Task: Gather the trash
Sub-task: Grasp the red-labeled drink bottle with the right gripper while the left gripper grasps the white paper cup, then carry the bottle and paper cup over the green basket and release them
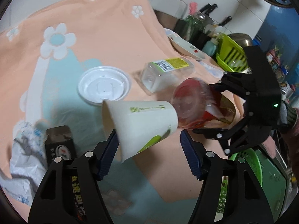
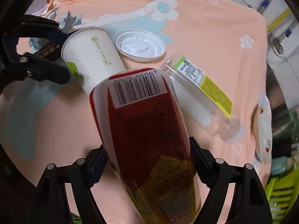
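The right tongs (image 2: 147, 169) are clamped on a red-labelled bottle (image 2: 147, 130), one blue pad pressed to each side of its body. The bottle is clear plastic with a dark red wrapper, a white barcode patch near its base and a yellow panel of small print lower down. It is held off the bench, its long axis running straight out along the tongs, with the flat base leading and tipped down toward the bench (image 2: 205, 28); seen from the left tongs' camera the round reddish base (image 1: 188, 100) sits right against the bottom of a paper cup.

The left tongs (image 1: 149, 155) stand fairly wide, with the paper cup (image 1: 142, 123) between them. The left pad touches the cup's wall near the rim; the right pad stands clear of it, so there is no grip. The cup is white with a green leaf print and lies on its side on the peach flowered cloth, mouth toward the left tongs, bottom toward the red bottle.

Just beyond the cup a white plastic lid (image 1: 104, 86) lies flat. Beside it an empty clear bottle (image 1: 166, 74) with a yellow-green label lies on its side. Crumpled paper (image 1: 24, 149) and a small dark box (image 1: 59, 143) rest near the cup's mouth.
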